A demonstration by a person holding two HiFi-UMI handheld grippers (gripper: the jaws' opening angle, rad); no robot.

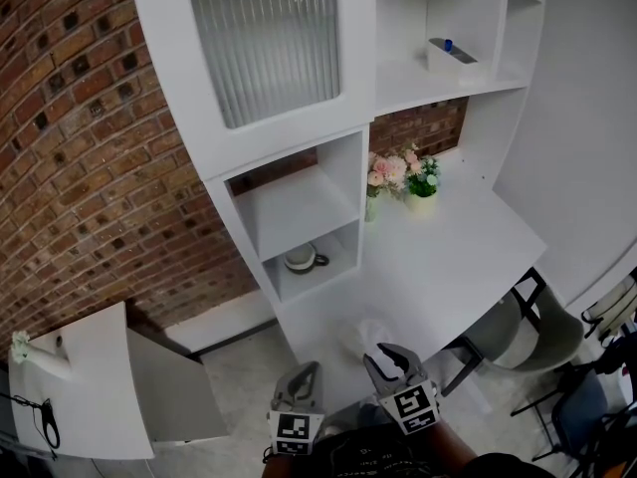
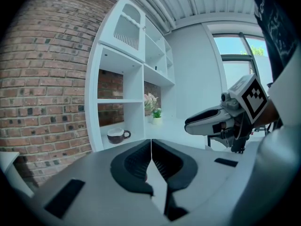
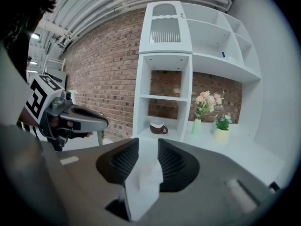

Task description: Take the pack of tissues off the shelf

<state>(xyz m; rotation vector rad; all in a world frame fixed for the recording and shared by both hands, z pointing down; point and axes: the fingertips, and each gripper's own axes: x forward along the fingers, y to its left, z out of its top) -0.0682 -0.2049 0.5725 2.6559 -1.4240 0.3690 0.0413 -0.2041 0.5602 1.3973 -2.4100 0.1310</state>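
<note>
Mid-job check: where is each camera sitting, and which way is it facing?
Head view: on the person's head, facing steeply down at the shelf unit and desk; left hand-held gripper and right hand-held gripper show at the bottom.
Left gripper view: on the left hand-held gripper, facing the shelf unit along its shut jaws; the right hand-held gripper shows.
Right gripper view: on the right hand-held gripper, facing the shelf unit, jaws closed on the pack of tissues.
Both gripper views share the mug.
</note>
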